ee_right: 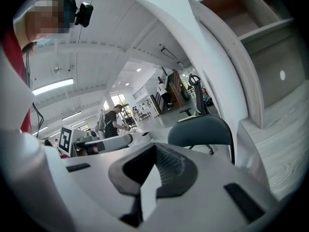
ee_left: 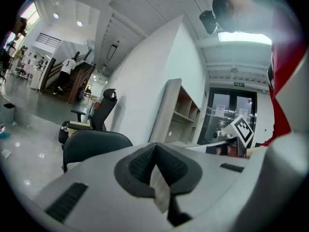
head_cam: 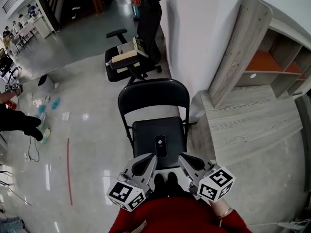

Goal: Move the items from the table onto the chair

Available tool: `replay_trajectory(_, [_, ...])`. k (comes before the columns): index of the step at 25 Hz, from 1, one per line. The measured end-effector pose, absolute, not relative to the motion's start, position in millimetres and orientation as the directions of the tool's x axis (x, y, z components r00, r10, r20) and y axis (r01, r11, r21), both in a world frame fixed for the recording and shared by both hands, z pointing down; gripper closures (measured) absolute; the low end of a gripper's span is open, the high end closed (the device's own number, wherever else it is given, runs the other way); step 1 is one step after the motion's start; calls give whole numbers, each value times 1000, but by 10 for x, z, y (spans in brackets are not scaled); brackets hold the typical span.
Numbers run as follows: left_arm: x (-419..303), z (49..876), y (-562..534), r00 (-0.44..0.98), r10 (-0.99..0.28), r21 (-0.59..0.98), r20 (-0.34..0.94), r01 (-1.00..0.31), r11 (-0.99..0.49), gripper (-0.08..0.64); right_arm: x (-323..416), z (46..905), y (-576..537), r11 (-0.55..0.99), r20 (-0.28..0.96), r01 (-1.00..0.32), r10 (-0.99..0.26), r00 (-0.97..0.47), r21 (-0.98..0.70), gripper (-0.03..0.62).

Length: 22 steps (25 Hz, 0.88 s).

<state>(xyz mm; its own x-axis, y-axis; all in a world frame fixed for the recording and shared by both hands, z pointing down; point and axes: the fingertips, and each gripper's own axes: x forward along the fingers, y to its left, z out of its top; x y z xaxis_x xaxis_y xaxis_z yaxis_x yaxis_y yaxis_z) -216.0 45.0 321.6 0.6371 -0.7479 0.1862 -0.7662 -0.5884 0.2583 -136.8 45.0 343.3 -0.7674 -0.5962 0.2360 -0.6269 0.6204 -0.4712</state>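
Table (head_cam: 252,125) of pale grey wood stands on the right, with the black folding chair (head_cam: 153,97) just beside it against the wall. Left gripper (head_cam: 146,161) and right gripper (head_cam: 188,161) hang side by side over the seat's near edge, both with jaws pressed together on nothing. A dark phone (head_cam: 160,145) lies flat mid-seat.
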Motion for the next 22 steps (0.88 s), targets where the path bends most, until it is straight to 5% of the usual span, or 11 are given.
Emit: replay_trajectory(22, [-2226,3332,619,622,-751,277,223,-779,-563,552,-1407,3510,567,624,296,-671,-605,-739,-399,581])
